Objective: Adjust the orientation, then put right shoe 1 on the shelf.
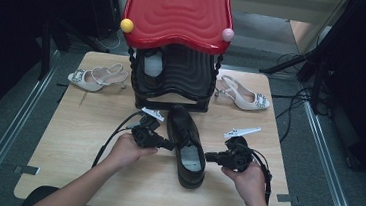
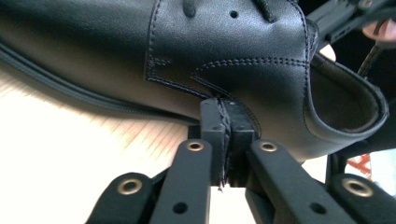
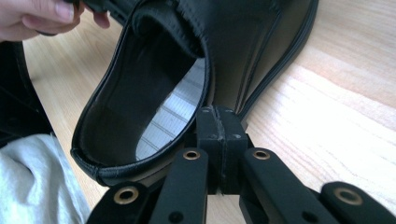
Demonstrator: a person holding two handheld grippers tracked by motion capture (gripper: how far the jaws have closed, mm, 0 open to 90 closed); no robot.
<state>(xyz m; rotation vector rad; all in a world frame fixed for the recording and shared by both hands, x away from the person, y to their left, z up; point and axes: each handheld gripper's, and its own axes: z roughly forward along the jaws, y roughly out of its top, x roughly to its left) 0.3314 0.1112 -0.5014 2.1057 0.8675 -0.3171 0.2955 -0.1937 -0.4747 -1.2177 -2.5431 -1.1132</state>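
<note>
Black leather shoe (image 1: 186, 146) lies mid-table, just in front of the shoe rack (image 1: 172, 77). Its long axis runs away from you: toe toward the rack, heel opening toward your side, sole flat on the wooden table (image 1: 82, 139).

Your left gripper (image 1: 169, 144) sits against the shoe's left flank, approx. mid-length. In the left gripper view the jaws are clenched together with a thin dark strand, prob. a lace end, pinched between the pads; can't confirm what it is.

Your right gripper (image 1: 209, 157) is by the shoe's right side near the heel. In the right gripper view its jaws are clamped together w/ nothing visible between them, tips right at the shoe's outer wall; contact vs. tiny gap is hard to tell.

Toe is cut off in both gripper views. Another black shoe (image 1: 152, 62) sits partly hidden inside the rack under the red top. White slingback heels lie either side of the rack: left heel (image 1: 95, 77), right heel (image 1: 244, 95).
</note>
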